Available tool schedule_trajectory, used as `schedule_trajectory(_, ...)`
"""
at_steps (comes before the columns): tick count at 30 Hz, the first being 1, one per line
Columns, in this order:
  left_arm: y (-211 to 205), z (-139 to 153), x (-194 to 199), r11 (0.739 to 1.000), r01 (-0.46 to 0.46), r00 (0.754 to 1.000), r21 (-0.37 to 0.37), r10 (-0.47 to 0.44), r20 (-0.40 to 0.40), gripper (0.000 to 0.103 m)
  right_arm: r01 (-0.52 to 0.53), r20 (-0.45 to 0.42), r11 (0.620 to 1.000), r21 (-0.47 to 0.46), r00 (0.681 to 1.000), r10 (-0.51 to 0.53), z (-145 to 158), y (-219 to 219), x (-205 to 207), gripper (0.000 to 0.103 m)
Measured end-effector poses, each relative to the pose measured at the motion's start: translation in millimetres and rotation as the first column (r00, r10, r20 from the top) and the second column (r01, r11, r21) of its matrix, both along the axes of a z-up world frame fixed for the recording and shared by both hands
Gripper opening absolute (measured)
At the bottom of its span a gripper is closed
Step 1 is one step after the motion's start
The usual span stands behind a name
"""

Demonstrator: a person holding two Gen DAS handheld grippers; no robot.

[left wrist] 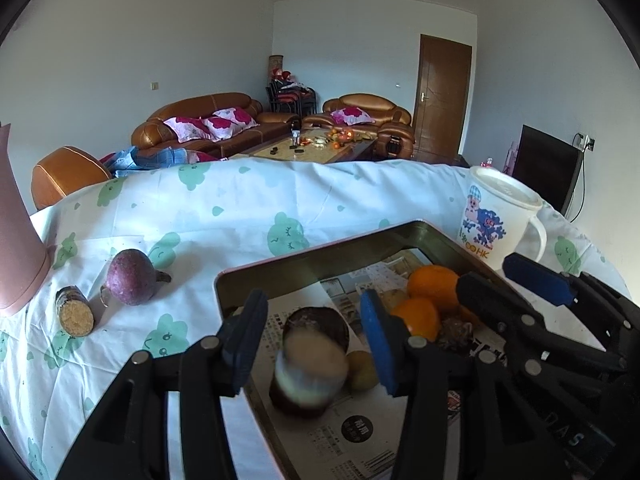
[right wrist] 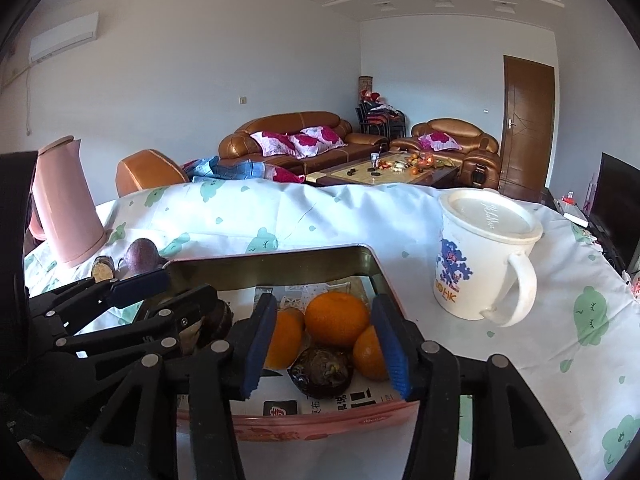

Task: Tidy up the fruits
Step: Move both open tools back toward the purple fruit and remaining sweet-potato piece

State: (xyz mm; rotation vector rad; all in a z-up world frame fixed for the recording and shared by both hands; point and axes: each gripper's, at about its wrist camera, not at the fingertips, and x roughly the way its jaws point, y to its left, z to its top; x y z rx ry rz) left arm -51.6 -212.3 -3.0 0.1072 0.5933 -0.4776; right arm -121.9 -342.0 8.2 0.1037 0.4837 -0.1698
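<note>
1. Far left on the cloth-covered table, near the pink kettle, lies a short cut stub with a grainy pale end. It looks stiff and light, and it would roll, so I'd pinch it across its round sides.
2. Just beside it sits a purple passion fruit, still outside the tray. It looks smooth, firm-shelled, light and round, so it could squirt out of flat pads. A grip across its widest middle seems safest.
3. The left gripper hangs over the near-left part of the paper-lined tin tray. Its jaws stand partly apart and clasp nothing. A dark piece with a pale face shows between them, clear of both pads. It is blurred, so I cannot tell whether it is lying on the paper.
4. A small yellowish fruit lies just right of that piece, inside the tray.
5. The oranges are bunched in the tray's right half, touching each other. They look heavier, with a slightly yielding skin, so they want a gentle squeeze at the middle.
6. The right gripper hovers over them, its jaws partly open and empty. A wrinkled dark passion fruit lies below the gap, with neither pad pressing on it. Its shrivelled shell looks brittle and should be taken lightly across its width.
7. The lidded mug stands right of the tray, apart from it.
</note>
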Motion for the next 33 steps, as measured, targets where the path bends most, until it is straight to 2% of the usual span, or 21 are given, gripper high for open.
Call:
schedule_trajectory(1, 2, 1, -2, 1.000, -0.013, 1.000, 0.001, 0.013, 0.014, 0.072, 0.018, 0.024, 1.000, 0.012, 1.000, -0.019, 2, -3, -5, 0.065)
schedule_trajectory(2, 5, 3, -2, 1.000, -0.028, 0.999, -0.004, 0.028, 0.025, 0.079, 0.040, 0.051, 0.999, 0.025, 0.998, -0.041, 4, -7, -10, 0.070)
schedule_trajectory(4, 13, 6, -2, 0.998, -0.054, 0.998, -0.034, 0.055, 0.035, 0.102, 0.076, 0.116, 0.995, 0.069, 0.990, -0.084, 7, -14, -22, 0.085)
schedule_trajectory(6, 20, 11, -5, 0.995, -0.053, 0.997, -0.082, 0.057, 0.048, 0.103, 0.113, 0.185, 0.989, 0.097, 0.974, -0.129, 11, -19, -33, 0.087)
schedule_trajectory(8, 24, 15, -11, 0.993, -0.041, 0.995, -0.107, 0.050, 0.082, 0.103, 0.155, 0.231, 0.984, 0.085, 0.958, -0.171, 15, -18, -39, 0.087)
schedule_trajectory(12, 21, 23, -27, 0.996, -0.070, 0.970, -0.056, 0.081, 0.231, 0.103, 0.229, 0.271, 0.971, 0.069, 0.932, -0.239, 19, -19, -45, 0.089)
schedule_trajectory(15, 15, 23, -31, 0.996, -0.090, 0.952, -0.006, 0.088, 0.293, 0.103, 0.285, 0.303, 0.955, 0.080, 0.906, -0.296, 21, -23, -52, 0.089)
schedule_trajectory(19, 9, 21, -33, 0.997, -0.071, 0.953, 0.035, 0.058, 0.297, 0.103, 0.323, 0.331, 0.941, 0.096, 0.882, -0.336, 23, -26, -59, 0.089)
schedule_trajectory(23, 11, 22, -38, 0.998, -0.060, 0.947, 0.022, 0.050, 0.316, 0.103, 0.356, 0.351, 0.930, 0.085, 0.863, -0.363, 25, -21, -64, 0.089)
schedule_trajectory(31, 25, 23, -42, 0.997, -0.078, 0.953, -0.016, 0.079, 0.292, 0.103, 0.436, 0.404, 0.899, 0.042, 0.816, -0.414, 30, -1, -81, 0.090)
schedule_trajectory(32, 28, 23, -42, 0.996, -0.087, 0.952, -0.024, 0.090, 0.292, 0.103, 0.451, 0.413, 0.892, 0.034, 0.807, -0.423, 31, 2, -83, 0.091)
schedule_trajectory(33, 30, 23, -42, 0.995, -0.095, 0.952, -0.032, 0.100, 0.289, 0.103, 0.465, 0.422, 0.885, 0.028, 0.797, -0.433, 31, 5, -85, 0.096)
